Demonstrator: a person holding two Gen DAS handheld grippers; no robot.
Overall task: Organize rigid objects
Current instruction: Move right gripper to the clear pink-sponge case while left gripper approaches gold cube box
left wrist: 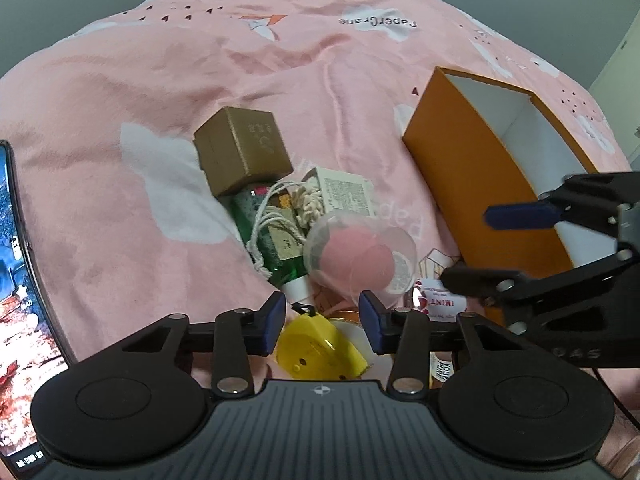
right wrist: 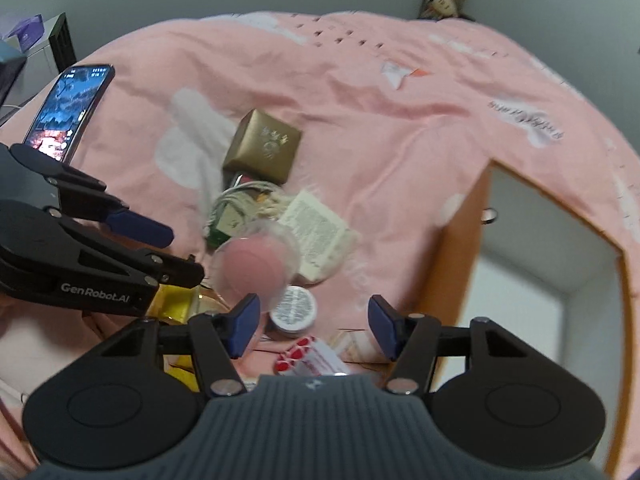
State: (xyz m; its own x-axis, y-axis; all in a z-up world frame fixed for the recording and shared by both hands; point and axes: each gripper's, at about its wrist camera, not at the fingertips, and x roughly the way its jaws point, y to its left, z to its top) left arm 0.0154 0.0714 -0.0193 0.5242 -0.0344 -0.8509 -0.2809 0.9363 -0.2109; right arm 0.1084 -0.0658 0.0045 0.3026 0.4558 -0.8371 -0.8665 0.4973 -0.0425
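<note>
From your left wrist camera, your left gripper (left wrist: 322,322) is open and holds nothing. The clear case with the pink sponge (left wrist: 360,262) lies just past its fingertips, in the pile beside the gold box (left wrist: 244,150). The orange box (left wrist: 492,176) sits to the right — your right gripper (left wrist: 476,248) hangs over it, jaws apart.

From your right wrist camera, your right gripper is wide open and empty. The sponge case lies ahead, nearer the left finger; a round tin (right wrist: 293,310) sits between the fingers.

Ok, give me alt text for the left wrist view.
Open left tongs hover over a yellow object in a clutter pile on a pink blanket; the open right tongs reach in beside an orange box.
</note>
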